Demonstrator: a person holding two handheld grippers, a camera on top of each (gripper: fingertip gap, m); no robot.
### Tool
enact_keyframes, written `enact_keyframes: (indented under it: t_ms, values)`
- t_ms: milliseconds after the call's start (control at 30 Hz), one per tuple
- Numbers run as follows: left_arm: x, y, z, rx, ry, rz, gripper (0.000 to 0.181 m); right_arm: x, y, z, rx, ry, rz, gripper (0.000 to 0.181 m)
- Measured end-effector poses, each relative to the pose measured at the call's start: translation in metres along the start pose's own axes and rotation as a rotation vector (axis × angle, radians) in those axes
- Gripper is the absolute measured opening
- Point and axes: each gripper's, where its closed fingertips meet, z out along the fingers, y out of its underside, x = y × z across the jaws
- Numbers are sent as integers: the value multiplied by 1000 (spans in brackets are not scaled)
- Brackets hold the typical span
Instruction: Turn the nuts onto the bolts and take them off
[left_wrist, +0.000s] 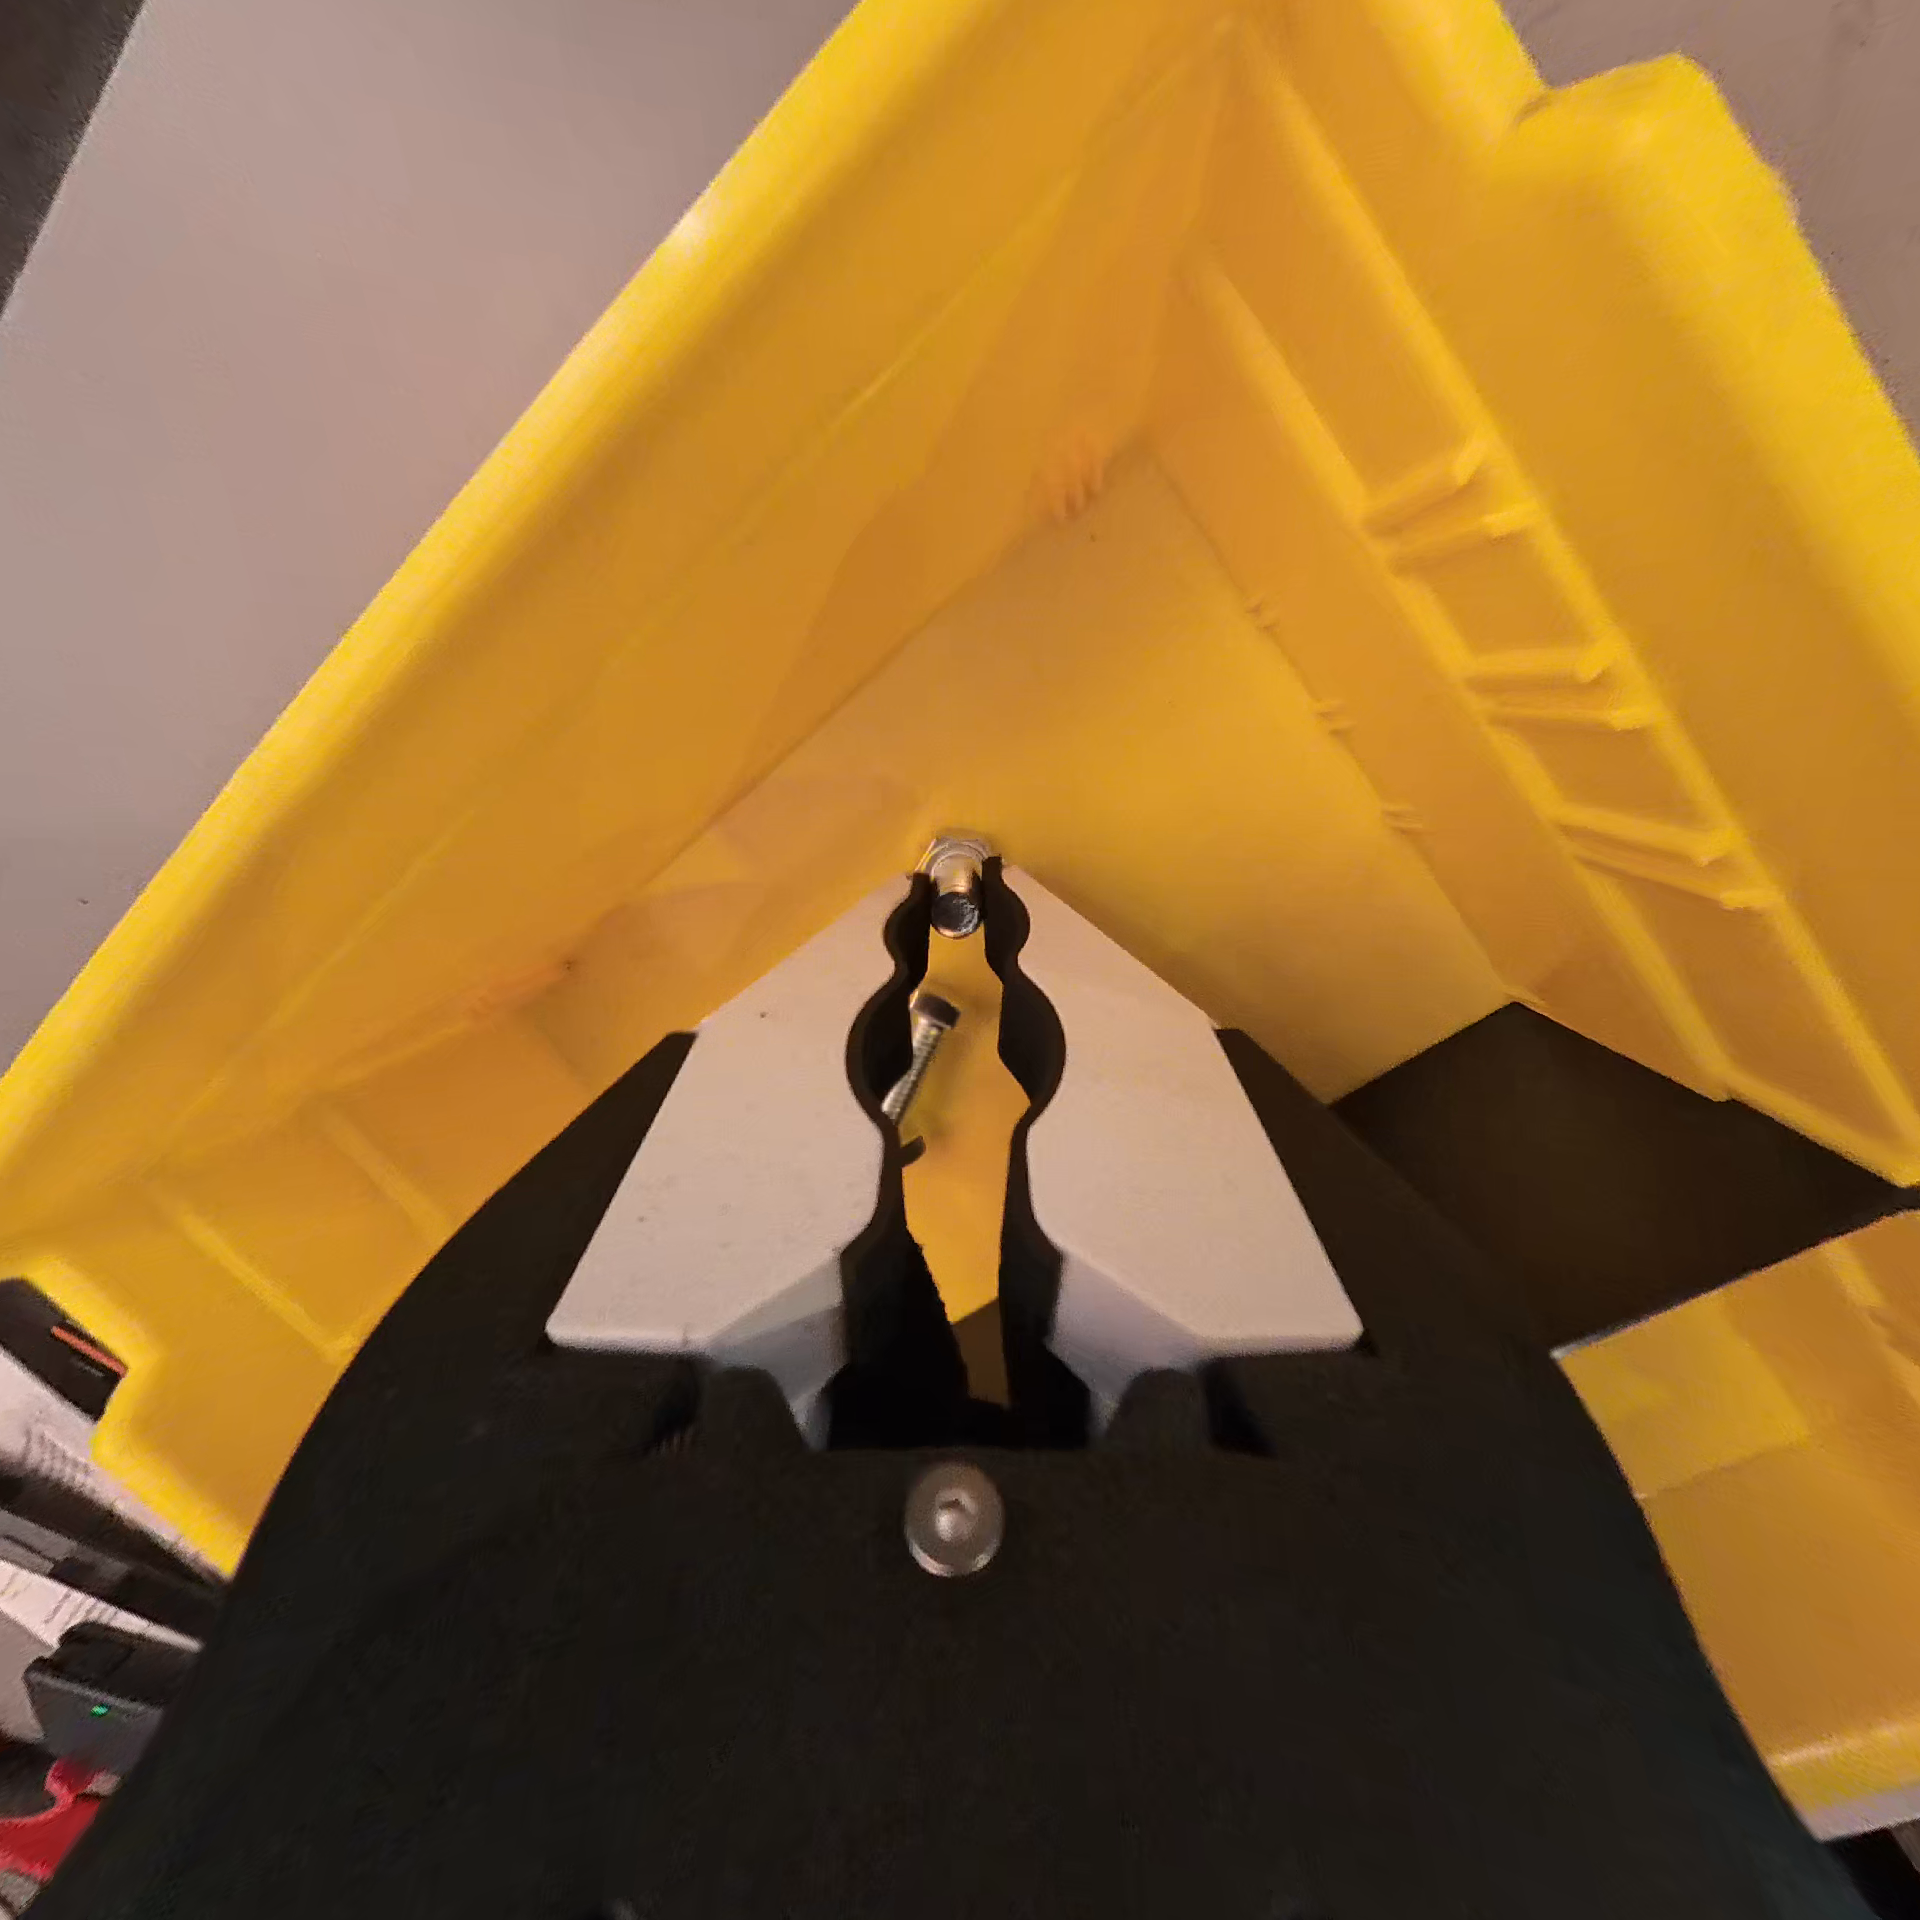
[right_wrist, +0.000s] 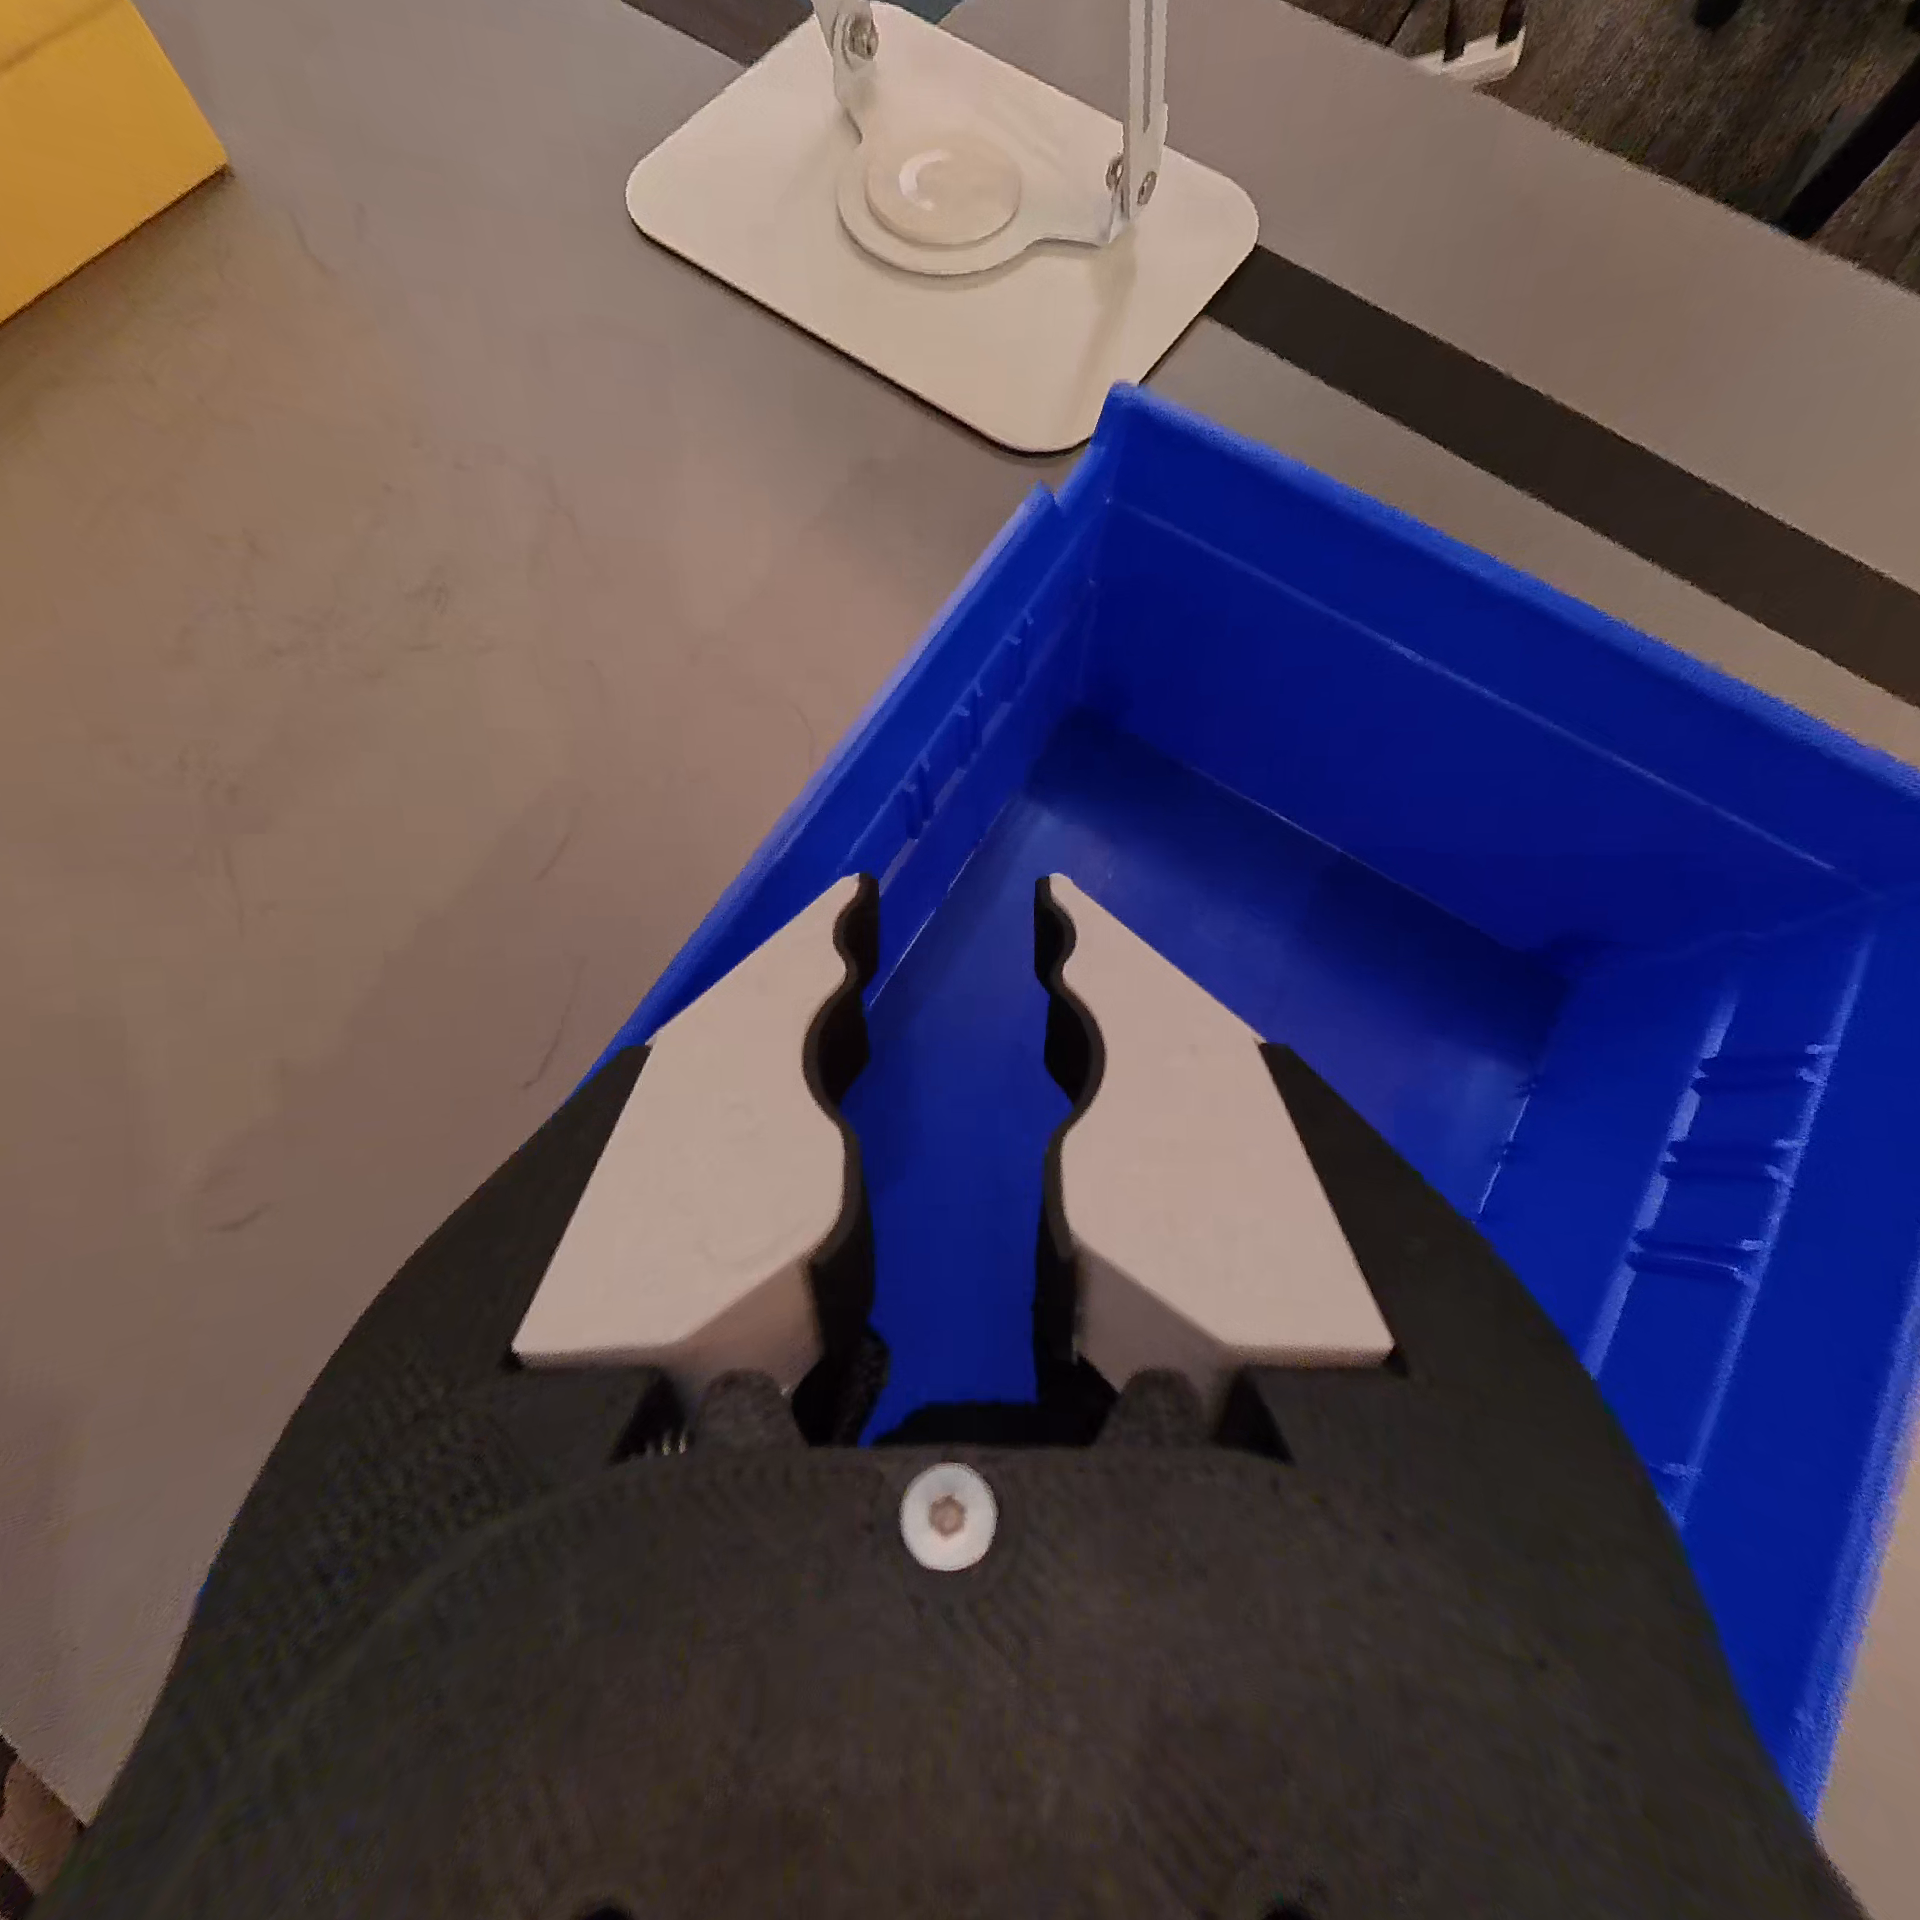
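In the left wrist view my left gripper (left_wrist: 957, 891) is inside a yellow bin (left_wrist: 790, 582), its tips closed on a silver bolt (left_wrist: 954, 906) seen end-on, with what looks like a nut at its far end. A second silver bolt (left_wrist: 914, 1060) lies on the bin floor below, between my fingers. In the right wrist view my right gripper (right_wrist: 954, 885) is open and empty, held over the left corner of a blue bin (right_wrist: 1455, 790). No nut or bolt shows in the visible part of the blue bin.
A white lamp base (right_wrist: 935, 218) stands on the grey table (right_wrist: 395, 644) beyond the blue bin. A corner of the yellow bin (right_wrist: 83, 145) shows at the far left. Black and white devices (left_wrist: 62, 1600) sit beside the yellow bin. There is about 50 cm between the tips of the two grippers.
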Motion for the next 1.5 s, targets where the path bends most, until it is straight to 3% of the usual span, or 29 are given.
enact_keyframes:
  t_ms: [133, 267, 400, 533, 633, 733, 900, 1167, 1367, 1500]
  values:
    - [0, -6, -21, 65, -12, -7, 8, -4, -28, -17, 100, 39, -42, 29]
    - [15, -26, -72, 196, -25, 31, 8, -31, -71, -42, 236, 41, -170, 29]
    - [73, -52, -121, 309, 27, 180, 8, -67, -91, -46, 272, -4, -249, 27]
    - [144, -70, -143, 356, 56, 345, 8, -109, -103, -44, 308, -114, -289, 26]
    - [205, -69, -137, 328, 139, 461, 8, -131, -105, -38, 306, -160, -310, 26]
    - [252, -59, -110, 262, 194, 544, 8, -139, -102, -33, 290, -178, -323, 26]
    - [297, -41, -64, 180, 267, 599, 8, -139, -104, -37, 297, -186, -313, 25]
    - [315, -23, -36, 78, 303, 635, 8, -133, -103, -40, 296, -179, -310, 24]
    - [319, -26, -37, 91, 315, 629, 9, -133, -104, -42, 299, -182, -309, 24]
    - [312, -35, -57, 159, 300, 591, 26, -130, -106, -47, 316, -181, -299, 23]
